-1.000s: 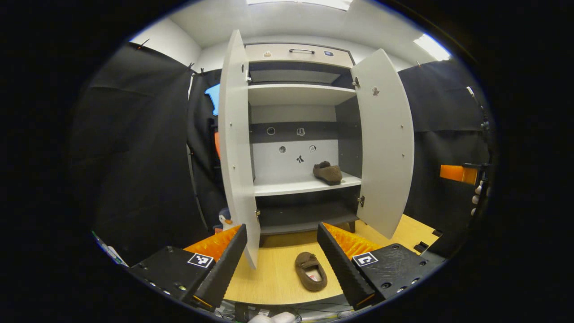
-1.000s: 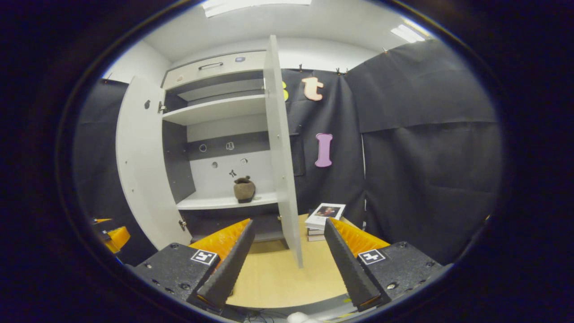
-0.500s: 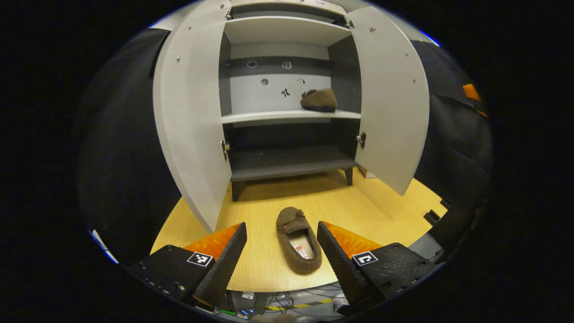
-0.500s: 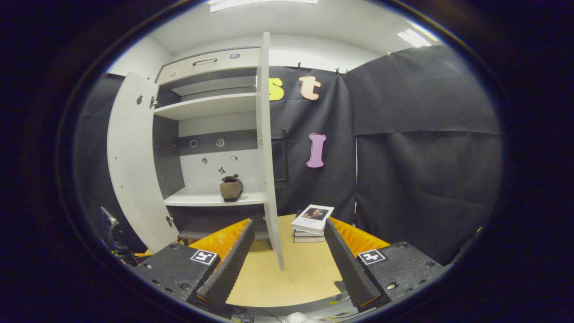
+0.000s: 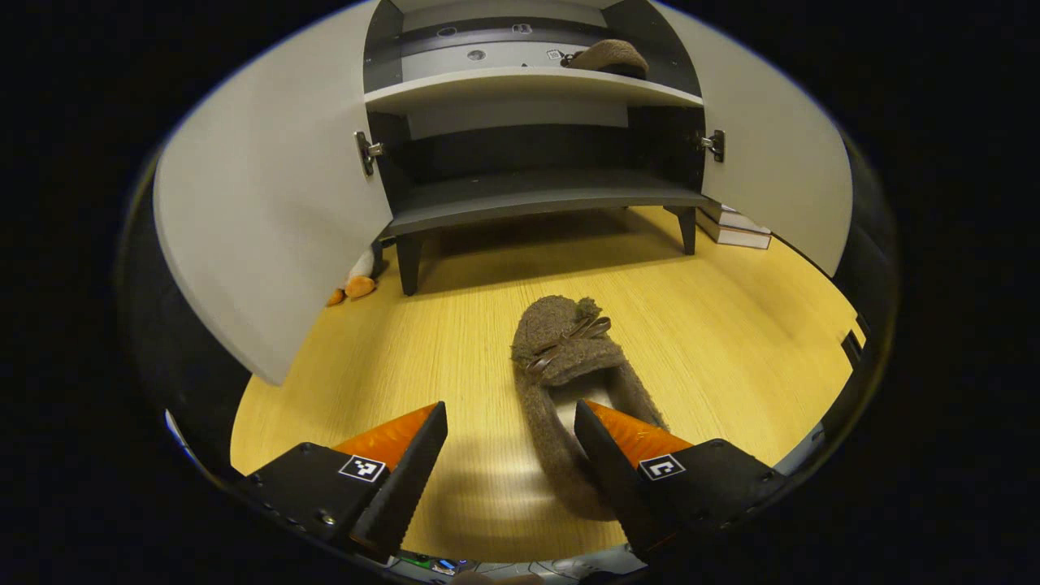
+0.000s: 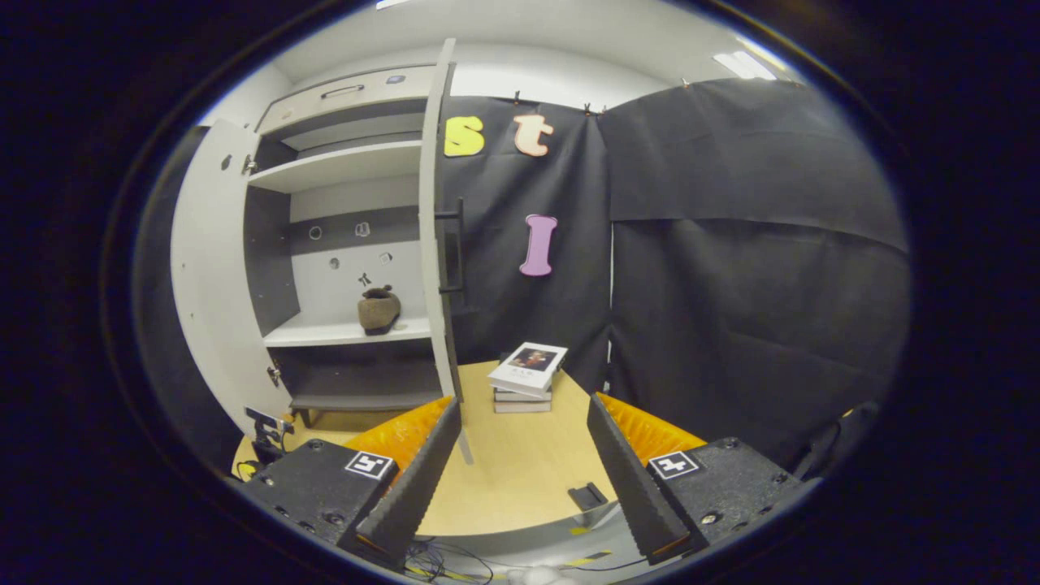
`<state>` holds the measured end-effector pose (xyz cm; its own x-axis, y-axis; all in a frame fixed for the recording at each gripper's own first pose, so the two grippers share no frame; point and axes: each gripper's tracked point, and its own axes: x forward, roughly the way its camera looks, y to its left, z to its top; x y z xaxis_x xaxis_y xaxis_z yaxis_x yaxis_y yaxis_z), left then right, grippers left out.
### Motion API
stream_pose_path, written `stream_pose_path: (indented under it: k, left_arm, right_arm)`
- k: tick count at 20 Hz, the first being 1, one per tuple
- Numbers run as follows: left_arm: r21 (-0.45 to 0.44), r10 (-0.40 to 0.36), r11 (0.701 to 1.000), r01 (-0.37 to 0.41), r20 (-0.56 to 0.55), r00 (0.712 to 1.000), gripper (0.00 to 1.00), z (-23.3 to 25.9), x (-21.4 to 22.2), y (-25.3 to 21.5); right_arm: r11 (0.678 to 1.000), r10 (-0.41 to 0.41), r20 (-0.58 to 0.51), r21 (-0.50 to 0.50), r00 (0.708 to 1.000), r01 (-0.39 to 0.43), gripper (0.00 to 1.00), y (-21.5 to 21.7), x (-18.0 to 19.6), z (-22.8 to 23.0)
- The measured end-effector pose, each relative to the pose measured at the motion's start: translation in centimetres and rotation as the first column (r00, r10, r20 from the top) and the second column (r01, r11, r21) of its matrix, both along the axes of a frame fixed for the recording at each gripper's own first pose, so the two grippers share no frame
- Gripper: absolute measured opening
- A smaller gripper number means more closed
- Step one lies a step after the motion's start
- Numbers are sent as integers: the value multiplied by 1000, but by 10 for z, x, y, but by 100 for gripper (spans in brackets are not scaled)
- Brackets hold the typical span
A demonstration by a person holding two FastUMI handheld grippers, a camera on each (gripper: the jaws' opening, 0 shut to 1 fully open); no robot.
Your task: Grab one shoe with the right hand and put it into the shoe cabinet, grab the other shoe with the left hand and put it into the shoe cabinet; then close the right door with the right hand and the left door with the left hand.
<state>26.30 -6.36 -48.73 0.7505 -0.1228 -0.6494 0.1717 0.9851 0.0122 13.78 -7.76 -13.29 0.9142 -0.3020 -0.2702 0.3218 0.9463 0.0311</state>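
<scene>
Beside the cabinet's (image 6: 341, 244) open right door (image 6: 435, 244), stacked books (image 6: 526, 378) sit; both grippers' fingers spread apart.

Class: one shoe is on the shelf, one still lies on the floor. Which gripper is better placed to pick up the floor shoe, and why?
Left. The left gripper is open right over the shoe, one finger beside its heel. The right gripper faces the books.

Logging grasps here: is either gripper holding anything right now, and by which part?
Nothing is held. The left gripper is open over the shoe on the floor; the right gripper is open too.
</scene>
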Motion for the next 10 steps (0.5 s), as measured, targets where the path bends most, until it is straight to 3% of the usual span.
stream_pose_path:
  k: [8, 9, 10]
  left_arm:
    - [-13, 3, 1000, -2, 21, 1000, 90, -33, 71, -9]
    - [-17, 6, 1000, -5, 34, 999, 99, -33, 78, -9]
    - [-31, 0, 1000, 1, 30, 1000, 83, -35, 81, -12]
  right_arm:
    - [995, -92, -62, 22, 994, 93, 99, -22, -9, -25]
    - [995, -96, -63, 28, 993, 98, 99, -23, -8, -26]
    - [994, -99, -65, 33, 993, 101, 99, -26, -7, -27]
